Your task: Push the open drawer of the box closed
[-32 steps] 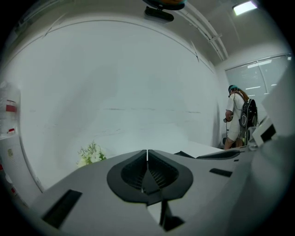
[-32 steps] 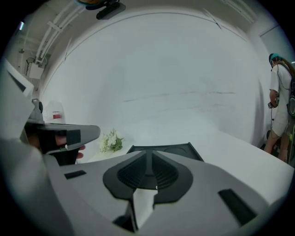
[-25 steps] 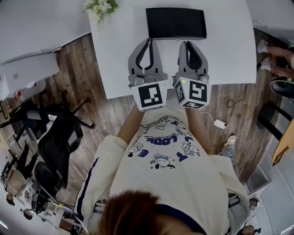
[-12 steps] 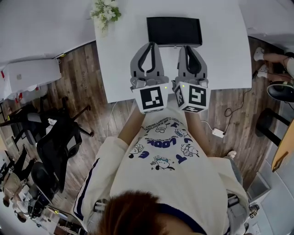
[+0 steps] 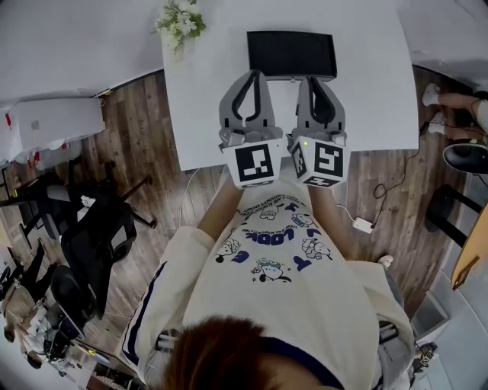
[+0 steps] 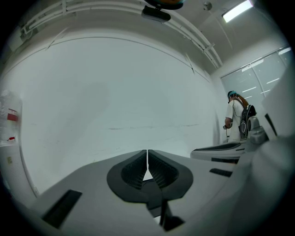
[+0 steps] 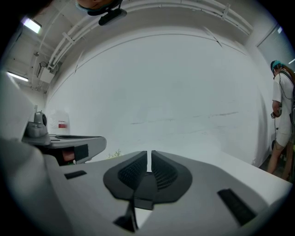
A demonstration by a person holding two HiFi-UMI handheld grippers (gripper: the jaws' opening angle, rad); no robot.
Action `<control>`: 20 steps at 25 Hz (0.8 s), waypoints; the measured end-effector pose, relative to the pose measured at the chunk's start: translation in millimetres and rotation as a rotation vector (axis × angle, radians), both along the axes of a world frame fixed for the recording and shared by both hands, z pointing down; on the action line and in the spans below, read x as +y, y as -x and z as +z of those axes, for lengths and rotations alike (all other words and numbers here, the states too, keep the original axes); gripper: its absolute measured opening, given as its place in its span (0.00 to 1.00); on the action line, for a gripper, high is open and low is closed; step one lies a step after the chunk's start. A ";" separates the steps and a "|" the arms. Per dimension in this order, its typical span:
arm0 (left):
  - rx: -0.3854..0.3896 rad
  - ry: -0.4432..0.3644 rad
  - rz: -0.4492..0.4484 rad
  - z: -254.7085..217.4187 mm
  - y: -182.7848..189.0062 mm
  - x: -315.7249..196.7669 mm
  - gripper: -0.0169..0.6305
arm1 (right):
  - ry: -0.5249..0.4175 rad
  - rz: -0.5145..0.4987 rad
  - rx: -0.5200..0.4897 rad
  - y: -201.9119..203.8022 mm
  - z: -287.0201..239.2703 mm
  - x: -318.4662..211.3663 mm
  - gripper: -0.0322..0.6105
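Note:
In the head view a black box [image 5: 291, 54] lies flat near the far edge of the white table [image 5: 381, 99]; I cannot make out its drawer from here. My left gripper [image 5: 255, 75] and right gripper [image 5: 311, 77] are held side by side over the table, their tips just short of the box's near edge. Both are shut with nothing between the fingers. The left gripper view shows that gripper [image 6: 147, 153] against a bare white wall, and the right gripper view shows the right gripper [image 7: 149, 154] the same way. The box is in neither.
A bunch of white flowers [image 5: 181, 21] stands at the table's far left corner. Black office chairs [image 5: 99, 228] sit on the wooden floor to the left, and a cable with an adapter [image 5: 364, 224] lies to the right. A person [image 7: 282, 115] stands by the wall.
The head view has shifted a little, so the table and box sit slightly lower and further right in the picture. Both grippers stay shut and side by side near the box.

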State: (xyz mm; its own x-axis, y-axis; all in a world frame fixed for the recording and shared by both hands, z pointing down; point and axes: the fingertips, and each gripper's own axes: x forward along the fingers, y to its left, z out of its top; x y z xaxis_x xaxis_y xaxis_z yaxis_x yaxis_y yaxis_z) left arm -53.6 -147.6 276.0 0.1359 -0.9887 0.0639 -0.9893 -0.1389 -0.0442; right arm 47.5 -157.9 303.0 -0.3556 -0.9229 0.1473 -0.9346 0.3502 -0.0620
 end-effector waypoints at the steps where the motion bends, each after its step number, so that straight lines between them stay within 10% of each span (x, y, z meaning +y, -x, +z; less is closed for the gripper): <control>1: -0.001 0.001 0.000 0.0 0.2 0.3 0.06 | 0.000 -0.001 0.000 0.6 0.1 0.2 0.12; 20: -0.005 -0.007 0.022 -3.4 -6.6 -3.8 0.06 | -0.006 0.006 -0.003 -0.7 -0.8 -1.8 0.12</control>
